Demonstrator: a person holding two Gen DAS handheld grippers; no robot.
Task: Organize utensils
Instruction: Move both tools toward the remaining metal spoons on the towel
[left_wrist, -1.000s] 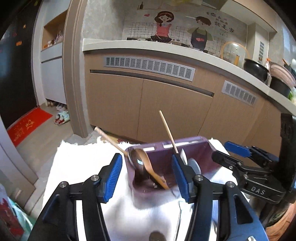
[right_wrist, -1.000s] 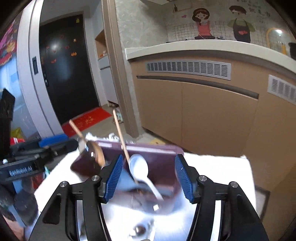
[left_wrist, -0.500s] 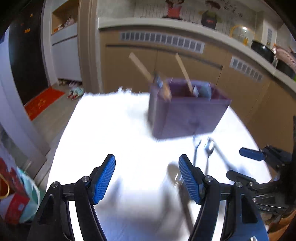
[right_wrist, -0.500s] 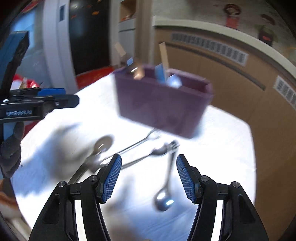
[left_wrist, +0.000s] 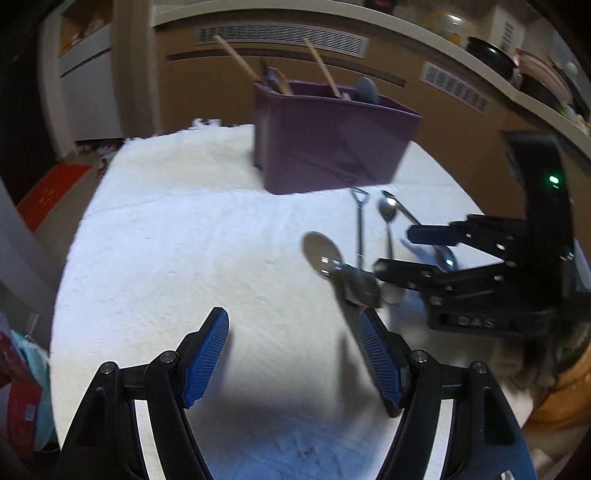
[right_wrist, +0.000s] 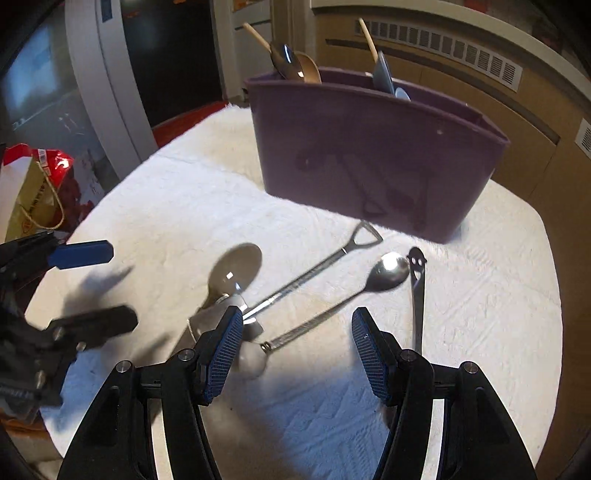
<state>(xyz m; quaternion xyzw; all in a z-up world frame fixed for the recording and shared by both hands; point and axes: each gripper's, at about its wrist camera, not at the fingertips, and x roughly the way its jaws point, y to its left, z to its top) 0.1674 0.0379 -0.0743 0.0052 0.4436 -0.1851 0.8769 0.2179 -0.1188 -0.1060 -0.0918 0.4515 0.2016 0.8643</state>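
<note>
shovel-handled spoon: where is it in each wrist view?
Left wrist: shovel-handled spoon right of centre, running straight up the picture, handle end toward the holder.
Right wrist: shovel-handled spoon centre, lying diagonally, handle end at upper right.
Shared landmark: purple utensil holder, just beyond the handle end.

White letters "DAS" stand on the right gripper (left_wrist: 424, 251) body's black front; nothing else legible.

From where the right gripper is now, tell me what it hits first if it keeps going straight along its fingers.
Most likely the thin spoon handle lying between the open fingers of the right gripper, or the white cloth under it. The purple holder stands further back. Depth is hard to judge through this lens.
</note>
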